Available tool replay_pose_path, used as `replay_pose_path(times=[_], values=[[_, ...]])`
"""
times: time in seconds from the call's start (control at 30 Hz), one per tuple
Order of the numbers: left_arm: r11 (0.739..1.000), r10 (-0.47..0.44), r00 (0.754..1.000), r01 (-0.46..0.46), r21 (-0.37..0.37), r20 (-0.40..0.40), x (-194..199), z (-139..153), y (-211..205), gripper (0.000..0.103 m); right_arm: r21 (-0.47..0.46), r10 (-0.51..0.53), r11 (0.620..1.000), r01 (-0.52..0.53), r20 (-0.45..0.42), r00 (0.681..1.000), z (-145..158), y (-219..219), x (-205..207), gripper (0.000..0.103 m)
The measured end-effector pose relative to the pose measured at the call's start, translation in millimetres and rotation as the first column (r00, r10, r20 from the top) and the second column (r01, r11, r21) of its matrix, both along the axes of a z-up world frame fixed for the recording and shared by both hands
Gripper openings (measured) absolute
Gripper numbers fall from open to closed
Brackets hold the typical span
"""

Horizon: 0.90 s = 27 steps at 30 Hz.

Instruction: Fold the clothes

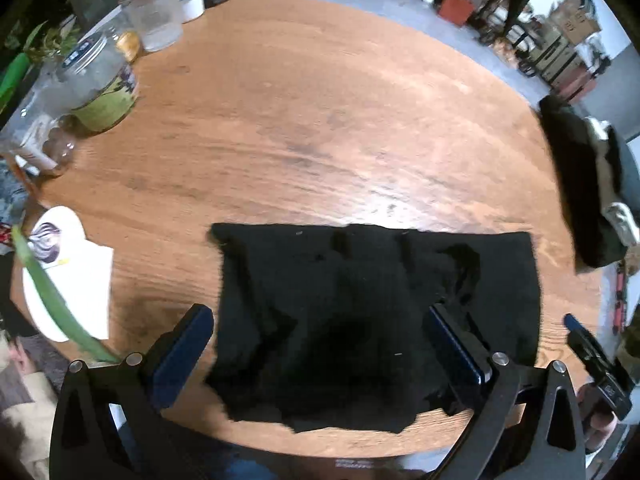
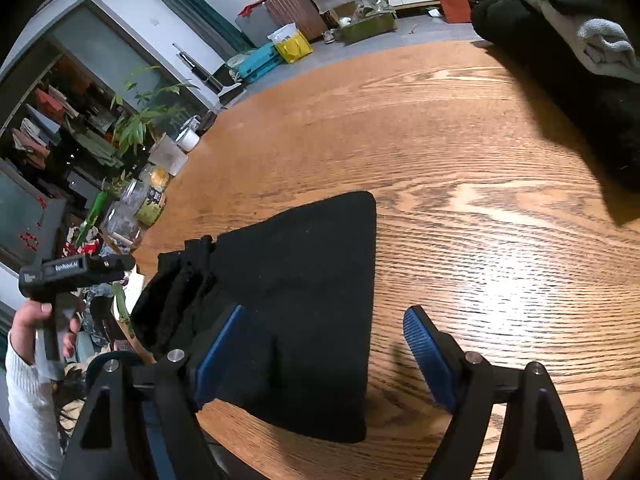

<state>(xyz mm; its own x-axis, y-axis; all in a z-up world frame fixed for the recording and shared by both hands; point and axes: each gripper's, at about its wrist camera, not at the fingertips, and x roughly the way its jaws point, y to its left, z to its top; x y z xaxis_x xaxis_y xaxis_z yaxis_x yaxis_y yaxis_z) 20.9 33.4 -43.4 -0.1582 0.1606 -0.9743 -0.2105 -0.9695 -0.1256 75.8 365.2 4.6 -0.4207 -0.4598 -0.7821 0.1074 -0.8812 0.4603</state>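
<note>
A black garment (image 1: pixel 320 280) lies folded into a rough rectangle on the round wooden table (image 1: pixel 320 120), near its front edge. My left gripper (image 1: pixel 318 312) hangs above it, pointing almost straight down, jaws wide open and empty, with the cloth showing between the fingers. In the right wrist view the same garment (image 2: pixel 304 260) tapers to a smooth folded edge on the right. My right gripper (image 2: pixel 327 314) stands open over that edge, its left finger above the cloth and its right finger above bare wood. Neither gripper holds any cloth.
A pile of folded dark and grey clothes (image 1: pixel 580 184) sits at the table's right edge, also seen as the pile (image 2: pixel 560 60). Glass jars (image 1: pixel 100 80) and cups crowd the far left. White paper (image 1: pixel 68 276) and a plant leaf lie front left.
</note>
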Motion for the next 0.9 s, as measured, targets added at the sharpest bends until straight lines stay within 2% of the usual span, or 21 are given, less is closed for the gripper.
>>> replay_pose_path(times=[0.07, 0.17, 0.23, 0.3, 0.33, 0.4, 0.57, 0.73, 0.77, 0.87, 0.9], values=[[1.000, -0.005, 1.000, 0.005, -0.025, 0.026, -1, -6, 2, 0.102, -0.001, 0.007, 1.000, -0.007, 0.001, 1.000, 0, -2, 1, 0.084], [0.999, -0.044, 0.997, 0.044, -0.009, 0.066, 4, -22, 12, 0.089, 0.004, 0.010, 1.000, -0.010, 0.005, 1.000, -2, -5, 2, 0.084], [0.997, -0.079, 0.994, 0.080, -0.001, 0.081, 8, -26, 23, 0.060, 0.003, 0.007, 1.000, -0.007, 0.007, 1.000, -2, -5, 2, 0.084], [0.994, -0.106, 0.992, 0.107, -0.006, 0.074, 12, -25, 32, 0.049, 0.003, 0.004, 1.000, -0.004, 0.008, 1.000, -3, -4, 2, 0.084], [0.993, -0.119, 0.991, 0.120, -0.005, 0.067, 14, -22, 35, 0.036, 0.003, 0.002, 1.000, -0.002, 0.009, 1.000, -3, -3, 2, 0.084], [0.991, -0.133, 0.990, 0.133, -0.004, 0.053, 14, -16, 38, 0.027, 0.001, -0.001, 1.000, 0.001, 0.010, 1.000, -3, -3, 2, 0.084], [0.988, -0.154, 0.987, 0.154, 0.002, 0.040, 11, -11, 40, 0.018, -0.005, 0.005, 1.000, -0.005, 0.007, 1.000, -1, -3, 2, 0.085], [0.986, -0.163, 0.980, 0.166, -0.017, 0.115, 15, -50, 48, 0.021, -0.013, 0.013, 1.000, -0.013, 0.006, 1.000, 0, -2, 1, 0.085], [0.985, -0.166, 0.979, 0.170, -0.027, 0.114, 17, -57, 50, 0.021, -0.015, 0.014, 1.000, -0.014, 0.006, 1.000, 0, -2, 1, 0.085], [0.976, -0.203, 0.978, 0.206, -0.070, 0.051, 25, -55, 58, 0.022, -0.012, 0.017, 1.000, -0.017, 0.009, 1.000, -2, -3, 0, 0.085], [0.976, -0.203, 0.978, 0.206, -0.065, 0.040, 25, -55, 57, 0.022, -0.010, 0.018, 1.000, -0.018, 0.012, 1.000, -2, -4, 0, 0.085]])
